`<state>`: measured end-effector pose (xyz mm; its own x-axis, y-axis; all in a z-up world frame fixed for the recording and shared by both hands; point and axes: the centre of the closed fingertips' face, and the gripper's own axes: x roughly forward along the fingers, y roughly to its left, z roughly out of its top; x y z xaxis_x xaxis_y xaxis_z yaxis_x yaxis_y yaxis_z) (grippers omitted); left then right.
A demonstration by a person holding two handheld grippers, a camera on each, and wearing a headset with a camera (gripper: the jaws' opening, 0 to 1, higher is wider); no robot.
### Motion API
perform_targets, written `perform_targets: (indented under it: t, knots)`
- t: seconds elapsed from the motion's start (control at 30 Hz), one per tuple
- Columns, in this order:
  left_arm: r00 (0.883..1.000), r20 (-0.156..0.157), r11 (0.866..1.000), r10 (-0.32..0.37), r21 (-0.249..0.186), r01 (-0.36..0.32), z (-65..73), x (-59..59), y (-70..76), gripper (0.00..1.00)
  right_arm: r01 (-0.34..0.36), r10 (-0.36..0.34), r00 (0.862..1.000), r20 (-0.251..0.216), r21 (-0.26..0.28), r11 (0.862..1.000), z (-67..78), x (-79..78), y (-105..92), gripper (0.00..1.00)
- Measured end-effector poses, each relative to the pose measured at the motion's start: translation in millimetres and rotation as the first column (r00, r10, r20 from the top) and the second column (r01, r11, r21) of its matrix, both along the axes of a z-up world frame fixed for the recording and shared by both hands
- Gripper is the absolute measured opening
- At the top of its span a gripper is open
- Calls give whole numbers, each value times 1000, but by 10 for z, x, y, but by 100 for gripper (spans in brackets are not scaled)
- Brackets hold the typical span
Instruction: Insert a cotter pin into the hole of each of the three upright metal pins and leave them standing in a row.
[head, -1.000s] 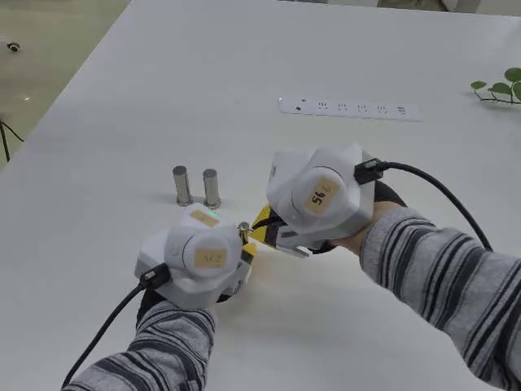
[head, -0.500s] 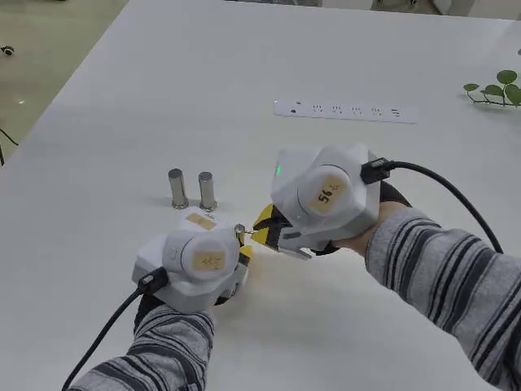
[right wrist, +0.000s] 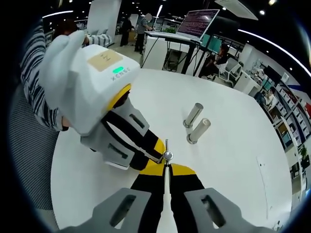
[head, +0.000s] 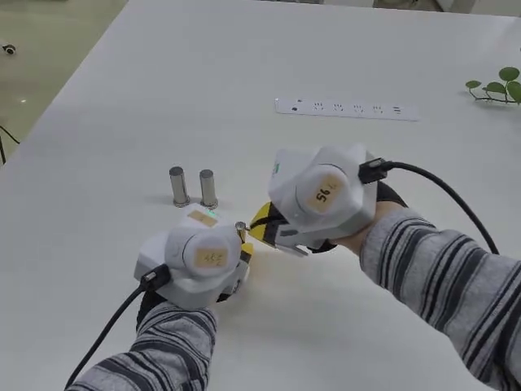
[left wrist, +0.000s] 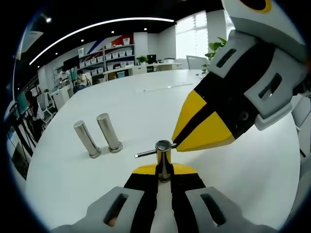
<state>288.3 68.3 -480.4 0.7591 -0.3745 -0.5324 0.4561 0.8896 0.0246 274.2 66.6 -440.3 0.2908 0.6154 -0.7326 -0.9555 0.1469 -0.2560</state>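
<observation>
The left gripper pinches a pin upright between its yellow-tipped jaws, gripping low on the shaft. The right gripper, its jaws pressed together on a cotter pin, meets the pin from the side. The cotter pin runs through the hole near the pin's top, and its end sticks out the far side. Just beyond the left gripper two more pins stand side by side on the white table. A power strip lies farther back.
</observation>
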Motion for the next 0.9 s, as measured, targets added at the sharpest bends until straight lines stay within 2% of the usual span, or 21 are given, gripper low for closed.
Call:
perform_targets:
  t: [0.2,0.33,0.5,0.6,0.67,0.77,0.9]
  knots:
    - [1000,0,1000,2,0,-2,0,4,1,5,1,-1,1000,3,3,1000,4,4,-4,0]
    - [1000,0,1000,9,1,-9,0,6,1,5,46,-45,999,-24,31,998,10,15,-4,0]
    - [1000,-5,1000,16,-1,-16,-4,12,5,5,124,-123,992,-38,41,991,-17,58,-94,8]
    - [1000,-7,1000,23,-8,-23,-2,13,10,5,220,-210,972,-104,97,971,-16,71,-160,14]
    - [1000,5,1000,24,-4,-24,0,21,17,5,259,-243,961,-132,122,958,-13,73,-209,16]
    - [1000,6,1000,23,-3,-23,-3,28,17,5,295,-274,950,-150,141,945,-17,72,-289,19]
    - [1000,3,1000,28,-4,-28,-1,49,36,5,355,-323,927,-192,167,920,-29,50,-387,20]
